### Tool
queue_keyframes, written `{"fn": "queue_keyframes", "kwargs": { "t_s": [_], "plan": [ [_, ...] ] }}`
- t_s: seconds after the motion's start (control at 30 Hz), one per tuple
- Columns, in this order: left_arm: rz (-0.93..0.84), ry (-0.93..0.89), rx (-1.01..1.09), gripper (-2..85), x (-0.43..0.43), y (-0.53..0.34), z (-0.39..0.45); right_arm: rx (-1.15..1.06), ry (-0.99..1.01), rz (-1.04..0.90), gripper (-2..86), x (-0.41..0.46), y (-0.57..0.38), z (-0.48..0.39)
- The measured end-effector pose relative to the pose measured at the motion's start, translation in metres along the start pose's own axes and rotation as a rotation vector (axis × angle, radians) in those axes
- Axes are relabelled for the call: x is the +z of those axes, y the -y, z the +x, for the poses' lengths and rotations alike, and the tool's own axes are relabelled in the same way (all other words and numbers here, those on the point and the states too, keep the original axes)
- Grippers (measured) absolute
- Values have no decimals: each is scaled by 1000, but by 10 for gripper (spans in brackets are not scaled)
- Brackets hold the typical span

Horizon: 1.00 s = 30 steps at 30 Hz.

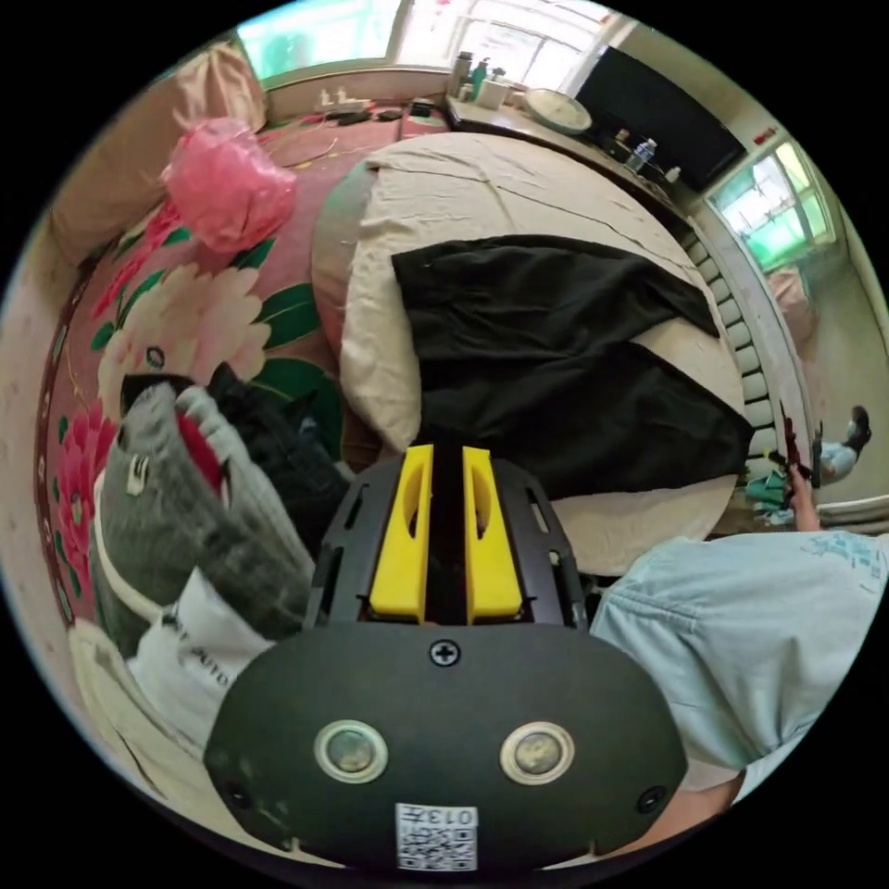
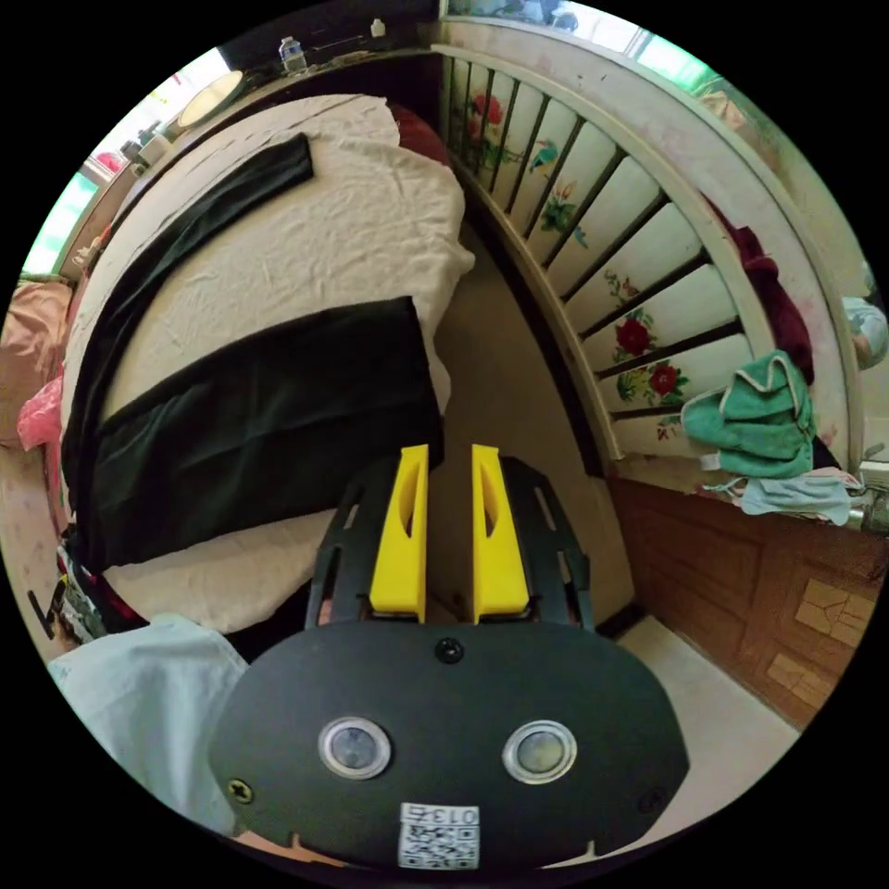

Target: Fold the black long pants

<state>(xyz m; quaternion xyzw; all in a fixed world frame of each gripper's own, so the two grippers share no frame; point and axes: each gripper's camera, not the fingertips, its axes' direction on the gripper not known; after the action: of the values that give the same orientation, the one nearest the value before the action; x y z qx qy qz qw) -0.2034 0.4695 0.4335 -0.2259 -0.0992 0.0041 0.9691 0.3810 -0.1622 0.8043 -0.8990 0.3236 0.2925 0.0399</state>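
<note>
- Here, the black long pants (image 1: 556, 370) lie spread on the round bed (image 1: 463, 185), legs splayed apart, long axis running across the bed away from the person.
- Left gripper (image 1: 446, 463): jaws narrowly parted, gripping nothing, hovering over the waist end of the pants; a clothes heap (image 1: 185, 500) lies beside the bed.
- Right gripper (image 2: 450, 458): jaws a little apart, empty, just off the nearer leg's cuff at the bed edge, the painted headboard (image 2: 630, 278) beyond.
- Judged: each gripper is near its own end.
</note>
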Motion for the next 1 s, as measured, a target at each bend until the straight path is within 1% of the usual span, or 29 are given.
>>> {"fn": "queue_keyframes", "kwargs": {
  "t_s": [0.07, 0.13, 0.2, 0.3, 0.37, 0.4, 0.47, 0.5, 0.57, 0.67, 0.77, 0.87, 0.93, 1.0],
  "plan": [
    [1, -7, 95, 57, 22, 24, 35, -70, 36, 74, 71, -9, 3, -26],
    [-15, -43, 177, 52, 47, 43, 67, -169, 79, 97, 65, -8, 7, -60],
    [-46, 5, 250, 33, 73, 59, 97, -294, 142, 110, 55, 3, 8, -106],
    [-113, 136, 323, 13, 113, 75, 124, -379, 167, 78, 44, 32, 9, -149],
    [-207, 242, 310, 5, 143, 77, 116, -404, 145, 34, 31, 55, 12, -165],
    [-220, 255, 300, 4, 148, 76, 111, -412, 111, -10, 27, 72, 15, -171],
    [-178, 167, 194, 5, 140, 72, 83, -412, 52, -60, 24, 91, 19, -173],
    [-166, 160, 154, 6, 136, 70, 75, -397, 41, -27, 26, 89, 21, -171],
    [-51, 190, 25, 21, 106, 59, 52, -381, 56, 55, 42, 76, 23, -165],
    [119, 150, -14, 69, 75, 55, 37, -396, 80, 153, 72, 62, 37, -166],
    [152, 143, -35, 98, 74, 76, 33, -416, 102, 212, 77, 61, 66, -177],
    [173, 123, -54, 131, 85, 106, 32, -384, 140, 228, 77, 65, 109, -186],
    [126, 104, -63, 134, 102, 128, 31, -358, 131, 239, 78, 71, 135, -188],
    [68, 109, -52, 113, 121, 146, 33, -306, 127, 231, 82, 84, 167, -182]
  ]
}}
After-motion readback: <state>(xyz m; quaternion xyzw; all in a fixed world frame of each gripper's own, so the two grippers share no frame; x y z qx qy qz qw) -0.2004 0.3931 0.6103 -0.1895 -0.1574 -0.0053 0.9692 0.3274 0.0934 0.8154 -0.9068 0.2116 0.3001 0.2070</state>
